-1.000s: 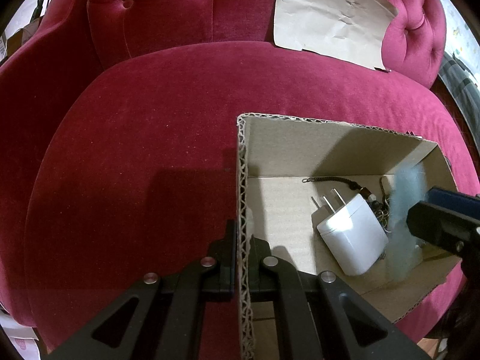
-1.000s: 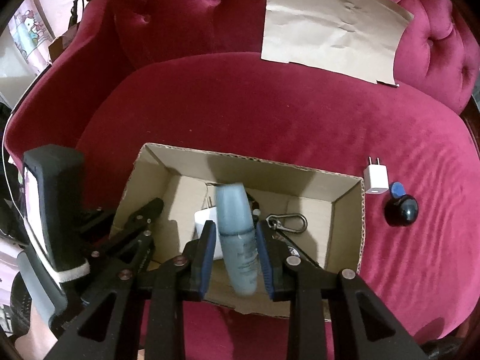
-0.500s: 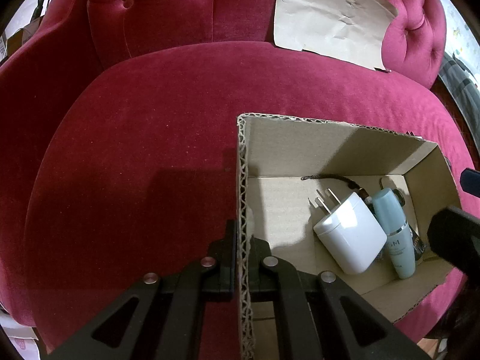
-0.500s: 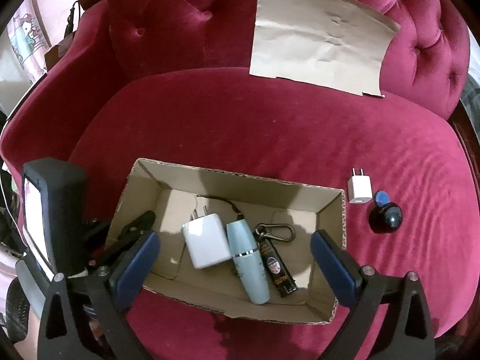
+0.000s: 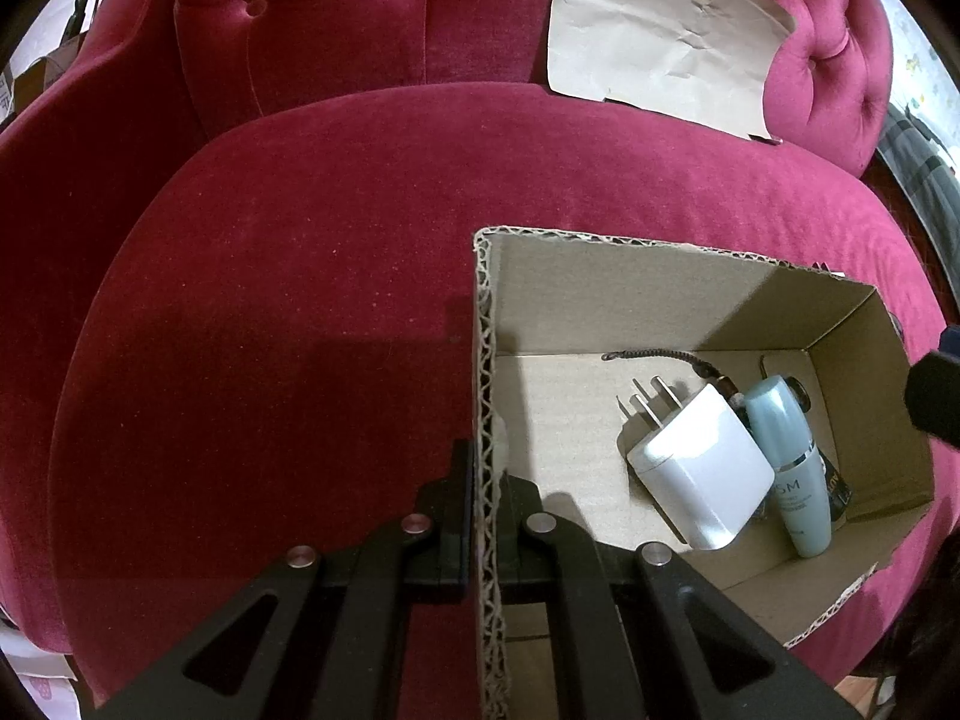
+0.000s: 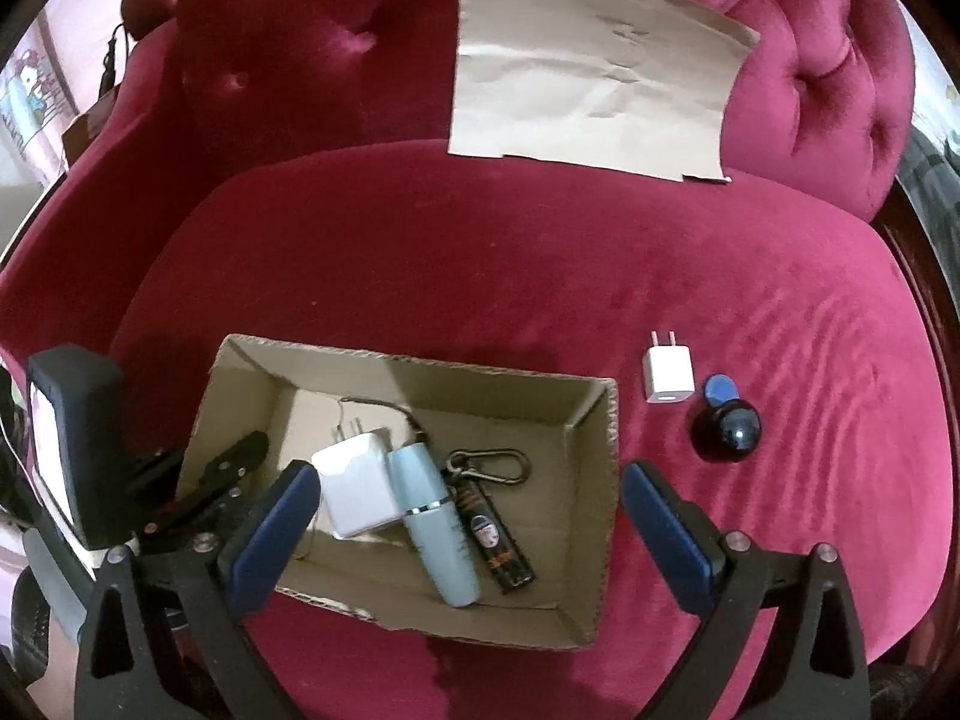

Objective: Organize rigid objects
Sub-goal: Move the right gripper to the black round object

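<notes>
Open cardboard box on the red seat holds a white charger, pale blue bottle, black tube and carabiner, all lying flat between the right tongs. Right of them: small charger, black ball.

1. Crimson velvet sofa seat: soft, napped cloth with a faint sheen.
2. Open brown cardboard box: matt, with rough corrugated edges.
3. White plastic charger plug: smooth, glossy.
4. Pale blue plastic bottle: satin, with a shiny metal-looking band.
5. Creased tan paper sheet: matt.
</notes>
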The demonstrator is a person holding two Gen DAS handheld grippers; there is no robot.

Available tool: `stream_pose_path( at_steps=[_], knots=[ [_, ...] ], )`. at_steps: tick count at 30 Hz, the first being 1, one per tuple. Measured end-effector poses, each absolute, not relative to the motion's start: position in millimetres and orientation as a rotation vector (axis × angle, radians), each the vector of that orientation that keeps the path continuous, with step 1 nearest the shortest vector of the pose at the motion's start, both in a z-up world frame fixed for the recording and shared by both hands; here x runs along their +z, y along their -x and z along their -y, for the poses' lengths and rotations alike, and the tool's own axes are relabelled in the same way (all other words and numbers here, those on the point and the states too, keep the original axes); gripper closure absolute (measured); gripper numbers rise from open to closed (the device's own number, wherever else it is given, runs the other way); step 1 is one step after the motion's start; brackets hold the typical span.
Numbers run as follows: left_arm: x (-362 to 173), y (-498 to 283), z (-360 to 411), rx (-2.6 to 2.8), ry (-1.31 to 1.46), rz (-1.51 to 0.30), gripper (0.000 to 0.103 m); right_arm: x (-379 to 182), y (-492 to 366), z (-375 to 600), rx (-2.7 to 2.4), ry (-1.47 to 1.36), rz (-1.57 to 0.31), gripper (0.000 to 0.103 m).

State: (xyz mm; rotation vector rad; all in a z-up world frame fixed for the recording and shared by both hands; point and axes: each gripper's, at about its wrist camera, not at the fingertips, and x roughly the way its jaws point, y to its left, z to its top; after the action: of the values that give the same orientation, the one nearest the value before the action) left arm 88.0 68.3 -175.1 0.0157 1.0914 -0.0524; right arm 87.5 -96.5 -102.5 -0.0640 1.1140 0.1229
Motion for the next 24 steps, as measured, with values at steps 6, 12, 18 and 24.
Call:
stream_pose_path(
  at_steps=[6,12,18,24],
  knots=[
    [-175,-88,-68,-0.053,-0.015,-1.093,0.100,-99,-93,118,0.086,0.057,-1.102,0.000],
    [-176,-88,-68,-0.054,-0.015,-1.094,0.100,-94,-102,146,0.033,0.042,-1.087,0.000],
    [-176,-89,-69,-0.054,-0.012,-1.095,0.100,-91,-108,175,-0.019,0.027,-1.080,0.000],
    [-176,-89,-69,-0.054,-0.014,-1.095,0.100,-94,-112,200,-0.064,0.012,-1.084,0.000]
  ],
)
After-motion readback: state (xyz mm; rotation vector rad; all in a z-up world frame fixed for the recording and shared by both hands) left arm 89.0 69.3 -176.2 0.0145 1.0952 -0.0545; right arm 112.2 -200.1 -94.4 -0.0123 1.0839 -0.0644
